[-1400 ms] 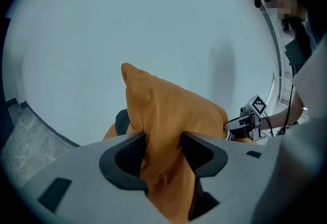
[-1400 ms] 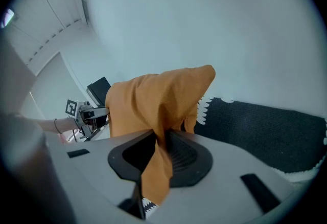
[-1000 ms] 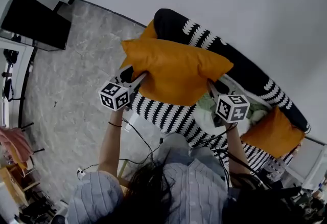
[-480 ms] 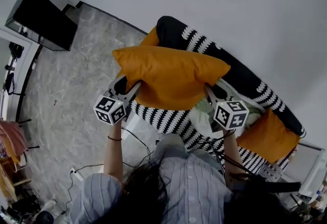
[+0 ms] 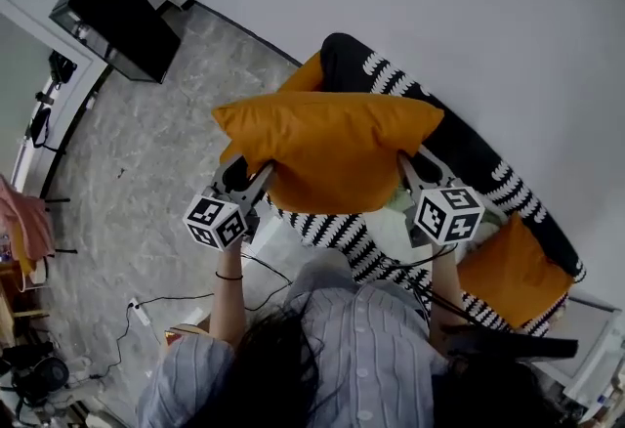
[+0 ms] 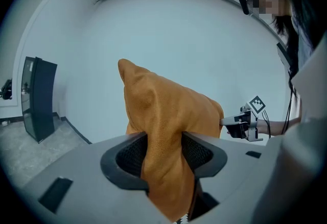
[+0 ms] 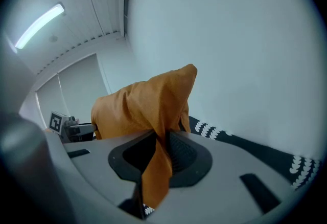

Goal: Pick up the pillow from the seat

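Already clear of the seat: pillow gripped at both ends

Over at the left, the left gripper (image 5: pixel 252 177) is clenched on the left edge of the pillow (image 5: pixel 332 148). Its own view shows a thick fold of orange cloth pinched between the two jaws, which stand fairly wide around the bulk. The pillow hangs in the air between the two grippers, stretched roughly level. It is above the striped seat (image 5: pixel 327 233) and in front of the dark backrest (image 5: pixel 488 157), touching neither as far as the head view shows. On the right, the right gripper (image 5: pixel 410 172) is clamped on the other edge, its jaws nearly together on a thin pleat of the cover. Another orange cushion (image 5: pixel 513 265) lies at the seat's far right end, apart from both grippers.

By my reading the pick-up is all but done, and the lift is the step in hand. The next move calls for even grips and steady spacing between the hands. The right hold looks to be on cloth alone and could slip if the pillow is tugged sideways.
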A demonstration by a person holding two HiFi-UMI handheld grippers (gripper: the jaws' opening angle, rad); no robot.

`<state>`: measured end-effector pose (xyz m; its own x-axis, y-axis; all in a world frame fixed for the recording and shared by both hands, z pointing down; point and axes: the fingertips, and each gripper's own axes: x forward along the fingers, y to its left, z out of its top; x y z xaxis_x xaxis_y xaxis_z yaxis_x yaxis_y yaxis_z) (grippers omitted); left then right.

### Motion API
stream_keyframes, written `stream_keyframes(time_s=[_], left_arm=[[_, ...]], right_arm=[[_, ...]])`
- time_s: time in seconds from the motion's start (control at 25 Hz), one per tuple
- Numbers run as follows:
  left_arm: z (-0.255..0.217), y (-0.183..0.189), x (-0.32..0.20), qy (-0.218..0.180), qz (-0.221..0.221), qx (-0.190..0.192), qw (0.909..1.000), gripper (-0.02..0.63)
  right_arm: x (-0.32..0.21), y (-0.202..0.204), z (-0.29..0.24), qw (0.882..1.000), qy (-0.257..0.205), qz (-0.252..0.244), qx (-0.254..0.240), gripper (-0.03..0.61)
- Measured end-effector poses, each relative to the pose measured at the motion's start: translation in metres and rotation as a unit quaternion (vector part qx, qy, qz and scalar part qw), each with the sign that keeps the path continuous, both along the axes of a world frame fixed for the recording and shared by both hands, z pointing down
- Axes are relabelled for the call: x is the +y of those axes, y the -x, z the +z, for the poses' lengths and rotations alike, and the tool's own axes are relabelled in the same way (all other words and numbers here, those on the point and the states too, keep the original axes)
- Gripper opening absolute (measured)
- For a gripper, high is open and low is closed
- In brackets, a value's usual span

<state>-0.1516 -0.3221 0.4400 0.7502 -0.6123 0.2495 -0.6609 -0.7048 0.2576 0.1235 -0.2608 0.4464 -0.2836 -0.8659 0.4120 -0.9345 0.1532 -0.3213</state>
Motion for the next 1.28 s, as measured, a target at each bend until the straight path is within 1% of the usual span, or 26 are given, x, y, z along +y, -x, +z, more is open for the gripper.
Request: stream_keyframes(time_s=[0.24, 0.52, 0.68, 0.88, 1.04, 1.28], left_arm=[[-0.027, 0.021, 0.055, -0.017, -0.048, 0.006, 0.9987, 0.224], [-0.043, 0.040, 0.128, -0.032, -0.092, 0.004, 0.9952, 0.222], [-0.041, 0.045, 0.172, -0.030, -0.108, -0.001, 0.9937, 0.222], [-0.041, 0.045, 0.219, -0.026, -0.117, 0.000, 0.9928, 0.222], [-0.046, 0.050, 0.249, -0.024, -0.137, 0.008, 0.9902, 0.221], [-0.037, 0.067, 0.286, -0.018, -0.172, 0.014, 0.9849, 0.219]], right_arm=[[0.033, 0.014, -0.014, 0.999, -0.025, -0.034, -0.013, 0.075], [0.086, 0.031, -0.020, 0.997, -0.037, -0.062, -0.026, 0.075], [0.121, 0.036, -0.019, 0.996, -0.039, -0.073, -0.034, 0.075], [0.160, 0.035, -0.021, 0.995, -0.041, -0.091, -0.022, 0.074], [0.181, 0.039, -0.025, 0.993, -0.041, -0.103, -0.027, 0.074], [0.201, 0.056, -0.017, 0.990, -0.038, -0.130, -0.027, 0.073]])
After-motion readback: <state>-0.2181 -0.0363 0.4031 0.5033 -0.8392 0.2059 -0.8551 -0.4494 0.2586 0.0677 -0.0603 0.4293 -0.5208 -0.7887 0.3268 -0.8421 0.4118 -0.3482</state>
